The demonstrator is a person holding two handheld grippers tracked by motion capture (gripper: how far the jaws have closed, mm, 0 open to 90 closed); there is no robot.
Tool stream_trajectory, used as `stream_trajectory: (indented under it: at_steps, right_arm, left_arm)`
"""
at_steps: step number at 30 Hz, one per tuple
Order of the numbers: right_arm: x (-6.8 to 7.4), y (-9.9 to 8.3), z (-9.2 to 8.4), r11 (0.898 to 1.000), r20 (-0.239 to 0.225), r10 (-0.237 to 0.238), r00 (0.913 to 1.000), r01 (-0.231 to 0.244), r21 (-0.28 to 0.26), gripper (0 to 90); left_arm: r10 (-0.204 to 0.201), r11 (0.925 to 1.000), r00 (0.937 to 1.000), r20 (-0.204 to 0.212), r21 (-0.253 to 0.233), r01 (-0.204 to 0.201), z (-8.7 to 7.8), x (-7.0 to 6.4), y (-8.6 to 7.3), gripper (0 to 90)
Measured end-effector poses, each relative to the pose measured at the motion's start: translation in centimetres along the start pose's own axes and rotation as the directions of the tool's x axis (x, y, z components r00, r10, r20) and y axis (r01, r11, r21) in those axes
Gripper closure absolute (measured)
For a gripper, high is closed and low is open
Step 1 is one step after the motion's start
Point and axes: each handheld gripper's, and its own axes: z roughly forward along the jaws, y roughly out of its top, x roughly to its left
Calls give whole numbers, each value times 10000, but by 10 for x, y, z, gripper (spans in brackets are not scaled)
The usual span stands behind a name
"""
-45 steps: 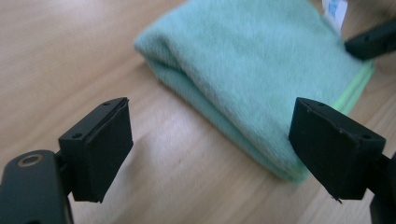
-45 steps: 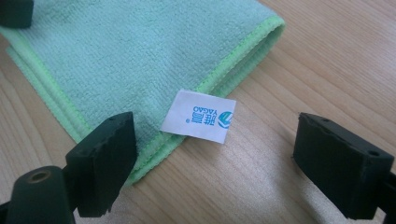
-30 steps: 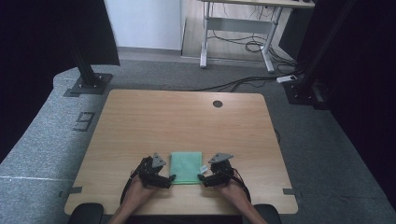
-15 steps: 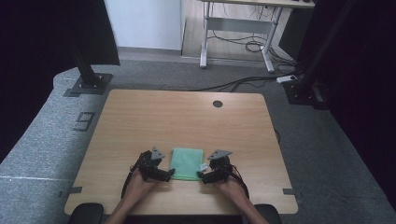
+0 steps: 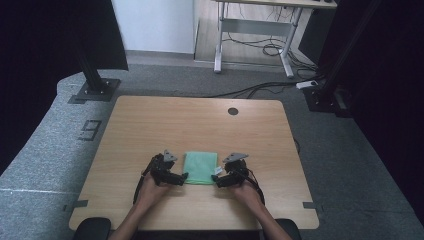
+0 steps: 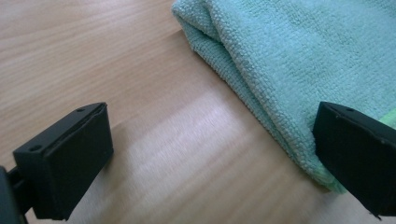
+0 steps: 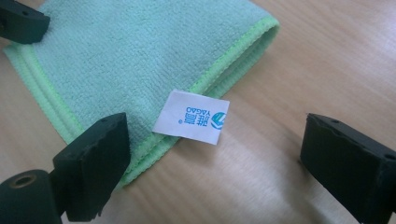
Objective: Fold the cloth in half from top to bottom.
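Observation:
A folded light-green microfibre cloth (image 5: 201, 167) lies flat near the table's front edge. My left gripper (image 5: 182, 177) rests at the cloth's near-left corner, open; in the left gripper view its jaws straddle bare wood and the cloth's folded edge (image 6: 280, 70), one jaw over the corner. My right gripper (image 5: 218, 179) sits at the near-right corner, open. In the right gripper view its jaws stand wide on either side of the cloth's hemmed corner (image 7: 140, 60) and a white label (image 7: 192, 116) with blue print. Nothing is gripped.
The wooden table (image 5: 200, 120) has a dark cable hole (image 5: 233, 111) at its far edge. Black stand bases (image 5: 92, 90) sit on the grey carpet beyond the table corners. A white-legged desk (image 5: 250, 30) and cables stand farther back.
Both grippers have closed in slightly on the cloth's near corners. The cloth itself lies as before.

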Motion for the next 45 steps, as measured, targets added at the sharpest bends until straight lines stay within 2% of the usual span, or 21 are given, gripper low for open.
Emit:
stream_trajectory:
  at_steps: [17, 26, 31, 34, 41, 45]
  right_arm:
    - [-22, 18, 17, 9994, 331, 332, 9989, -329, -107, 87]
    - [-27, 22, 21, 9989, 393, 441, 9983, -436, -144, 88]
    - [-28, 22, 21, 9988, 249, 462, 9986, -459, -141, 99]
    - [-28, 23, 19, 9988, 67, 469, 9989, -468, -133, 130]
    - [-24, 26, 14, 9987, -2, 442, 9990, -442, -257, 127]
    - [-21, 28, 9, 9990, -130, 340, 9993, -343, -298, 124]
  left_arm:
    - [-343, 9994, 9991, -241, -27, 342, 19, 21, 22, 0]
    - [-355, 9994, 9993, -137, -19, 355, 22, 26, 25, 0]
    - [-285, 9996, 9996, 27, -57, 285, 22, 27, 26, 0]
    - [-254, 9996, 9996, 155, -95, 255, 21, 29, 26, 0]
    - [-284, 9987, 9989, 365, -421, 299, 10, 28, 28, 0]
    - [37, 9986, 9988, 484, -536, -11, -2, 24, 30, 0]
